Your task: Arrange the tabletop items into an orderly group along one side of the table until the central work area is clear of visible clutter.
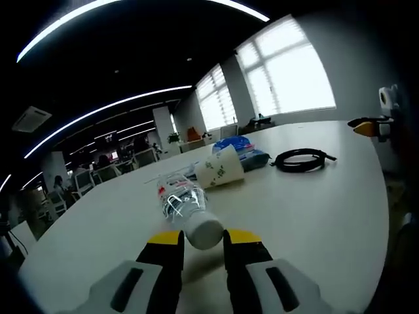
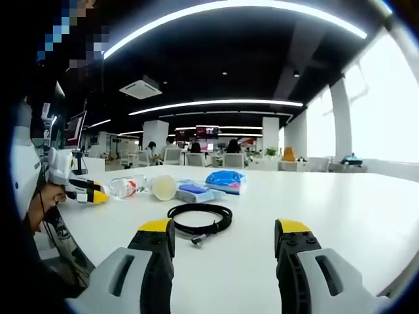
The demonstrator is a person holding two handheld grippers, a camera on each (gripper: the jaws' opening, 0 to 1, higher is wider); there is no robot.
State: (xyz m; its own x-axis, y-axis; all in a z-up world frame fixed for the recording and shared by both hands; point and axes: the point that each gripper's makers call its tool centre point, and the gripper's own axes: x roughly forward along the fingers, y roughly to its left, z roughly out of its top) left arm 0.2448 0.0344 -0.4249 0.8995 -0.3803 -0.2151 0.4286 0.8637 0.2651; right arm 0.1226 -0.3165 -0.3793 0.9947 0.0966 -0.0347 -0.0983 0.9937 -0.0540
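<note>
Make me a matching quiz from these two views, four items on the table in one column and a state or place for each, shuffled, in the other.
Items:
1. plastic bottle
2. paper cup
3. black cable
4. right gripper

States or places:
A. coiled in a loop on the white table
B. lying on its side, cap end between the left gripper fingers
C. fingers wide apart, nothing between them
D. tipped over, white with a green print

Pairs: 1-B, 2-D, 3-A, 4-C
</note>
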